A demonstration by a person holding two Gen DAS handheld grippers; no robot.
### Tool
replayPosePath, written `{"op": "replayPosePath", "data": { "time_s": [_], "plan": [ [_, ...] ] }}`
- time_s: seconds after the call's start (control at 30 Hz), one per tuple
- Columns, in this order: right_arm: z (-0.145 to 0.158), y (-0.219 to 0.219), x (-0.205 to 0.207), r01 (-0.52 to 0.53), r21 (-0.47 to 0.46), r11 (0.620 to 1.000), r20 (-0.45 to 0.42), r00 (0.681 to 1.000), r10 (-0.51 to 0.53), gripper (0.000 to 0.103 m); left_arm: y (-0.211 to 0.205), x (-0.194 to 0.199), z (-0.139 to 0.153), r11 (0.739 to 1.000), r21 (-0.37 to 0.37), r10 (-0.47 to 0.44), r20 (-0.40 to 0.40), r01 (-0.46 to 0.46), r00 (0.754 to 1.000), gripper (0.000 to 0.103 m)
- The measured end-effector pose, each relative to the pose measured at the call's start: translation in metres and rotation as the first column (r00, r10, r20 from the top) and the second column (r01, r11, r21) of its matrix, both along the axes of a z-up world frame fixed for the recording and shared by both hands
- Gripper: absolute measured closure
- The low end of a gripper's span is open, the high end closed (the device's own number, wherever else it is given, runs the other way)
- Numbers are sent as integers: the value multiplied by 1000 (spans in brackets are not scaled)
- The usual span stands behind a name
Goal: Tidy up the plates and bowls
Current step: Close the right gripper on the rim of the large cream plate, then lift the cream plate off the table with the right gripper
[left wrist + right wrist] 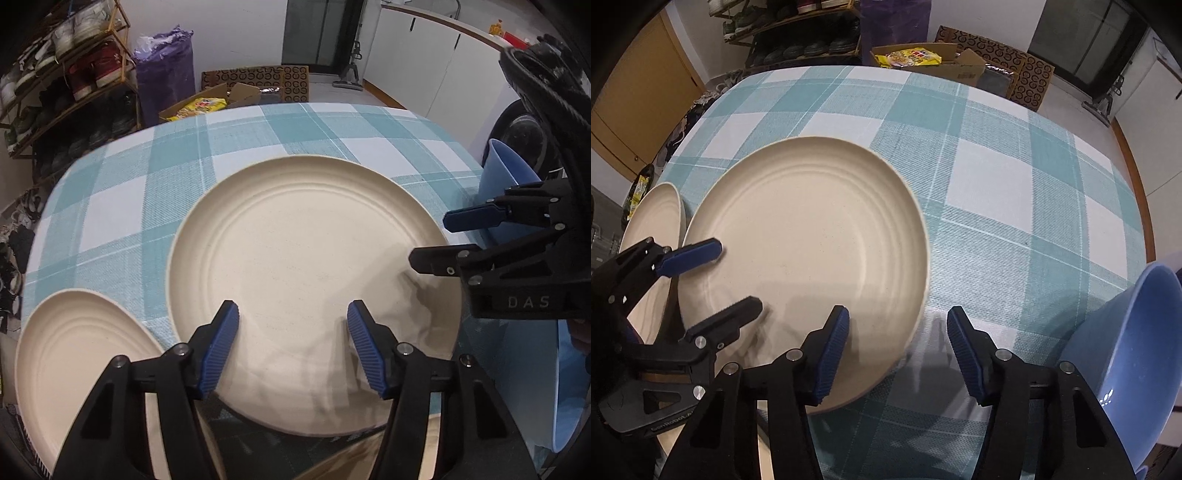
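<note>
Your right gripper (897,354) carries the letters "DAS" on its black body in the left wrist view, and your left gripper (291,343) shows raised lettering that looks like "GenRobot.AI" in the right wrist view, though its last characters are hard to read; the brown cardboard (291,79) behind the table is printed with rows of ring shapes, and the yellow packet (910,57) in the open box has print too small to read; your left gripper is spread wide, its blue pads (219,345) apart over the near part of the large cream plate (306,258) with nothing between them; your right gripper is likewise spread, its left pad over that plate's near right rim and its right pad over bare cloth, pinching nothing; a second cream plate (77,354) lies just beside the large one on the left, close to the table's near left edge; the blue bowl (1134,350) stands at the right edge, tilted so its mouth faces the plates; the teal and white checked tablecloth (997,177) lies bare across the whole far half and between the large plate and the bowl
</note>
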State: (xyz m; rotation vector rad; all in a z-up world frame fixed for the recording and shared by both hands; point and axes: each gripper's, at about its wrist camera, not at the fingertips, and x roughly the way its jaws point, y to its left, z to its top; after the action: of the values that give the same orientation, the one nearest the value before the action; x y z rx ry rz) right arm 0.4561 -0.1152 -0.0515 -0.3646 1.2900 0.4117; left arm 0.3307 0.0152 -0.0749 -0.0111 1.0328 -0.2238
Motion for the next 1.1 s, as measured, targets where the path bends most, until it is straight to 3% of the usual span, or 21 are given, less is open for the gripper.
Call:
{"op": "replayPosePath", "data": {
  "time_s": [0.27, 0.57, 0.83, 0.97, 1.1],
  "plan": [
    [-2, 1, 1, -8, 11, 1000, -6, 1000, 8, 45, 36, 3, 20, 993, 14, 112, 93, -114, 989, 42],
    [-6, 7, 1, -29, 13, 999, -17, 999, 29, 45, 32, 16, -6, 995, 8, 94, 26, -95, 995, 43],
    [-7, 8, 0, -44, 16, 999, -24, 999, 44, 46, 22, 12, -9, 998, 26, 57, -5, -57, 998, 44],
    [-7, 6, 0, -41, 11, 999, -19, 999, 41, 51, 22, 11, -7, 997, 35, 62, -14, -62, 998, 44],
    [-5, 0, 3, -21, 22, 1000, -17, 1000, 21, 65, 18, 10, -12, 997, 49, 54, -44, -52, 998, 44]
  ]
}}
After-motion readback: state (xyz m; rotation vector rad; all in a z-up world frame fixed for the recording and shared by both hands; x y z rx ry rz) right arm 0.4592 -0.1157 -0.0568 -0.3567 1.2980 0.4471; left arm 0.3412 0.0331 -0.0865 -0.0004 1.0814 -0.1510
